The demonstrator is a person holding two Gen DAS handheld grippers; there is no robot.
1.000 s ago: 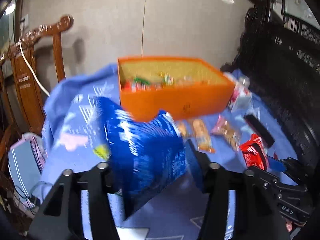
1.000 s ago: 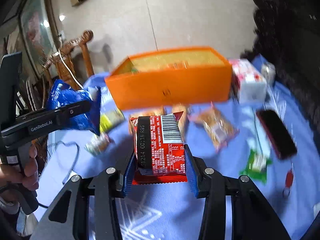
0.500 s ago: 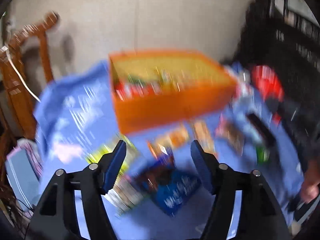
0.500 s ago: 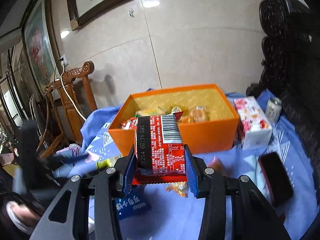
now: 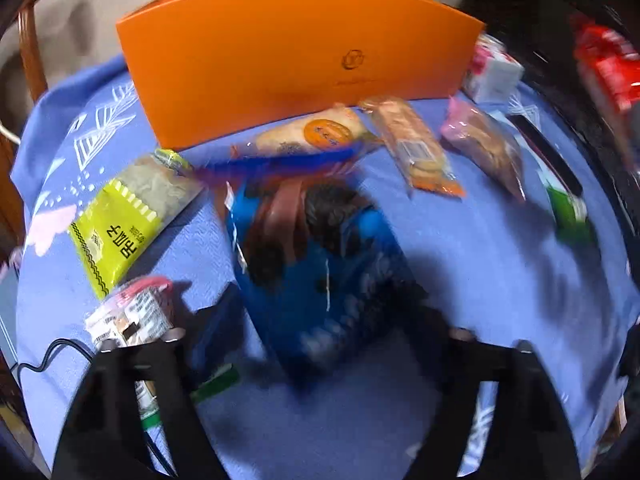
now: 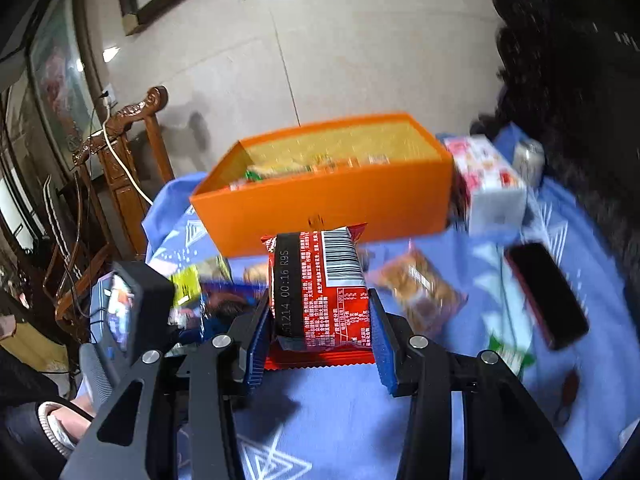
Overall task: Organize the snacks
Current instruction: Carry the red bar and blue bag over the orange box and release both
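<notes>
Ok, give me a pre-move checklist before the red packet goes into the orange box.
1. Right gripper clamped on the red snack packet: ok, both pads press its sides.
2. Packet clear of the tablecloth: ok, it is lifted.
3. Orange box open on top, with room: ok, bare lining shows behind the snacks inside.
4. Packet already over the box: not ok, it sits short of the front wall.
5. Left gripper out of the way: ok, low at the blue bag, jaws closing, pads not pressing it.
6. Blue bag's exact lie: cannot tell, blurred.
</notes>
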